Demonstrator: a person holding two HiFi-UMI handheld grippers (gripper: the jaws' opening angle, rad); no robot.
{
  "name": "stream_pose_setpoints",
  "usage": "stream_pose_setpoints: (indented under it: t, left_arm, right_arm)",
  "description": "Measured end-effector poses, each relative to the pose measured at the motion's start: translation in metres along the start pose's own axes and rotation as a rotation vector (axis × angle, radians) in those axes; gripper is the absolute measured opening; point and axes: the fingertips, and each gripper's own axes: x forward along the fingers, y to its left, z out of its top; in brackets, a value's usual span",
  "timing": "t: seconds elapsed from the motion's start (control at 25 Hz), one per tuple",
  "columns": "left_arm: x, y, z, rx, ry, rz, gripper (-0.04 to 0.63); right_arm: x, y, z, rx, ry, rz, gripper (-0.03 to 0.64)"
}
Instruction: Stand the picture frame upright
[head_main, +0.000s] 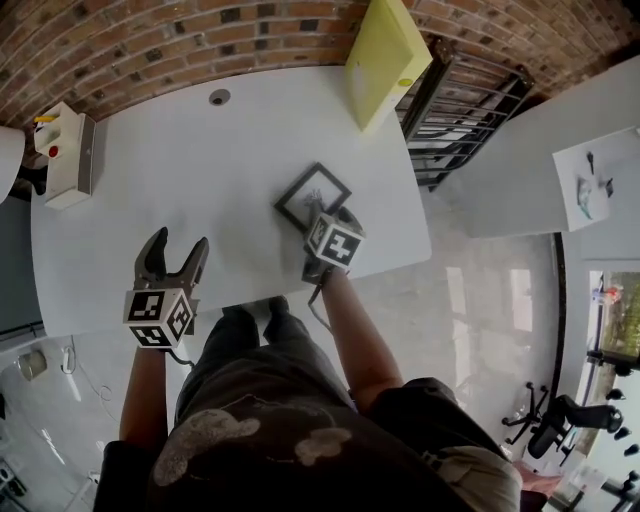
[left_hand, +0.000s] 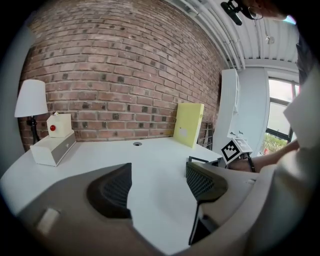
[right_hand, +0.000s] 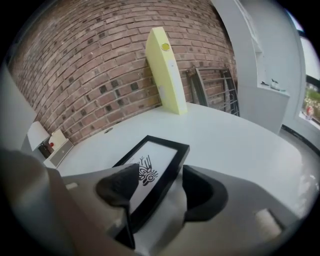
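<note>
The picture frame, thin and black with a white sheet and a small dark drawing, lies on the smooth white bench, near its front edge. The right gripper reaches in low from that edge, its dark ribbed fingers clamped across the frame's near end. Well to the left of the frame, the left gripper hovers level over bare bench, fingers wide apart. Beyond the frame, a flat yellow board leans against the brick wall.

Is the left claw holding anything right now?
No, the left claw is open, and only the white table shows between its jaws.
</note>
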Motion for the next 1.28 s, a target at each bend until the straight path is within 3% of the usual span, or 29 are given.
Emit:
stream_pose_setpoints:
  t: [0.32, 0.76, 0.92, 1.08, 1.28]
  left_arm:
    - [0.019, 0.018, -0.004, 0.003, 0.035, -0.105, 0.348]
    - [0.027, 0.031, -0.005, -0.006, 0.044, -0.156, 0.348]
    - [0.025, 0.034, -0.001, -0.009, 0.034, -0.161, 0.348]
    - [0.022, 0.037, 0.002, -0.005, 0.028, -0.16, 0.347]
    - [0.019, 0.04, 0.011, 0.002, 0.004, -0.156, 0.348]
  right_arm:
    - [0.003, -0.007, 0.002, 0.031, -0.005, -0.154, 0.247]
    - [-0.006, -0.019, -0.001, 0.187, -0.016, -0.212, 0.121]
    - [-0.01, -0.017, 0.005, 0.162, -0.028, -0.206, 0.077]
    - [-0.013, -0.007, 0.012, 0.111, -0.043, -0.161, 0.074]
    - [-0.028, 0.009, 0.034, -0.016, -0.098, -0.118, 0.074]
